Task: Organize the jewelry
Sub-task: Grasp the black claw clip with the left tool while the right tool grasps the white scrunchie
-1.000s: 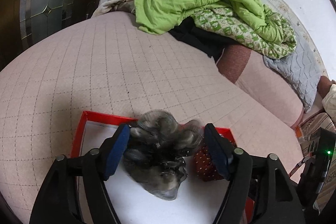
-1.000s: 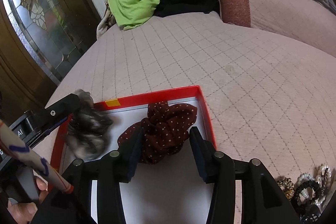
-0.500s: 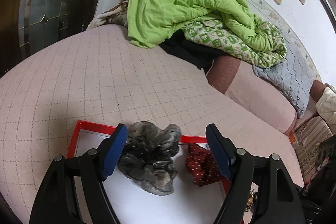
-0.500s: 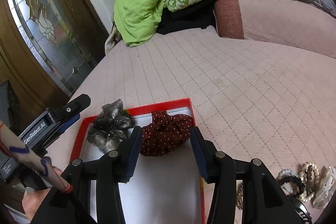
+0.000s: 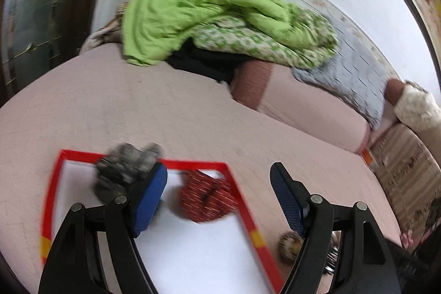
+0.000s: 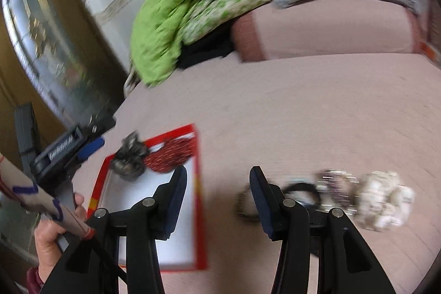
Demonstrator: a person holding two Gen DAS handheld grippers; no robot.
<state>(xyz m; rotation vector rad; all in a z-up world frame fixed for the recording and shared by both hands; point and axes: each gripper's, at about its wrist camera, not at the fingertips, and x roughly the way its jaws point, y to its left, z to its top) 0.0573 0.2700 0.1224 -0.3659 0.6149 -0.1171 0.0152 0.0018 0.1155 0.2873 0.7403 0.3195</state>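
Overhead, both grippers tilt downward above the pink bed (image 6: 303, 106). Inside the red-rimmed tray (image 5: 242, 214) lie the grey scrunchie (image 5: 121, 172) and red dotted scrunchie (image 5: 206, 197). Left gripper (image 5: 219, 193) and right gripper (image 6: 217, 193) gape empty; loose hair ties (image 6: 336, 189) lie right of the tray.

Pretty blurry shot from the right wrist. The right gripper (image 6: 217, 183) has its jaws apart with nothing between them, just pink bedspread (image 6: 303, 106). Off the left finger there's the red tray (image 6: 199, 183), its right rim sitting between the fingers. At the tray's far end lie a grey scrunchie (image 6: 129, 156) and a red dotted scrunchie (image 6: 171, 153), touching each other. Beyond the right finger, a pile of hair ties and bracelets (image 6: 328, 189) with a cream scrunchie (image 6: 383, 197) at its outer end. Far left, a hand (image 6: 52, 236) holds the left gripper (image 6: 74, 145).
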